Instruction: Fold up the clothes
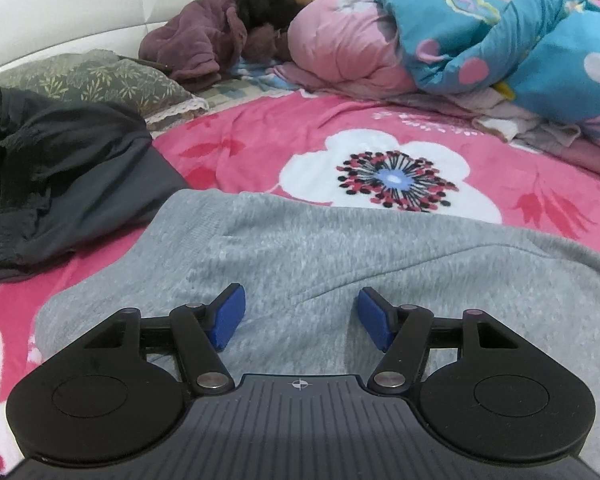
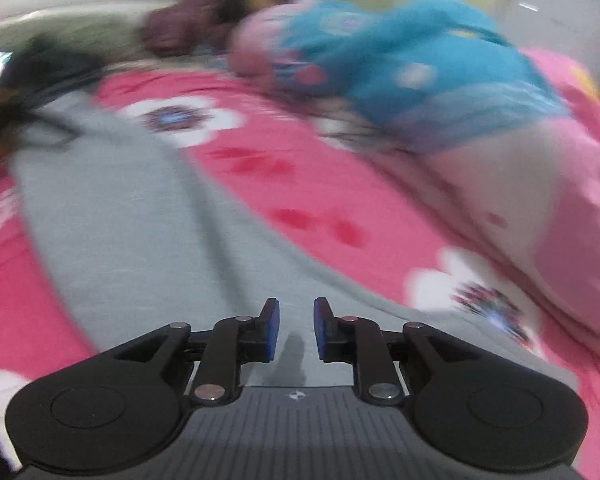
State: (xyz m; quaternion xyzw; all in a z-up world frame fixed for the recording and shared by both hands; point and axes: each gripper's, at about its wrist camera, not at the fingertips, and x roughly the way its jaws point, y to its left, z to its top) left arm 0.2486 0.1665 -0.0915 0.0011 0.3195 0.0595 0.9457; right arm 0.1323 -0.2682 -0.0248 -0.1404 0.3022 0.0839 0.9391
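while the left gripper [image 1: 300, 316] hangs low over the grey garment [image 1: 320, 252], its blue pads [image 1: 229, 316] stand wide apart with nothing between them. the right gripper [image 2: 296, 328] has its pads nearer each other, a narrow gap left, and nothing caught in it; it too sits over grey cloth [image 2: 112, 220], which in that blurred view runs as a long strip away to the upper left. the garment lies spread on a pink blanket [image 1: 260, 148] printed with a white flower [image 1: 388, 180]. to the left, touching the garment's far edge, sits a heap of dark clothes [image 1: 60, 172]. behind it lies a grey-green leafy pillow [image 1: 100, 80]. farther back, a purple robe [image 1: 196, 44] is bunched against the white headboard [image 1: 80, 12], and a pink and blue quilt [image 1: 500, 40] is piled to the right. a person with dark hair [image 1: 268, 8] lies there between robe and quilt.
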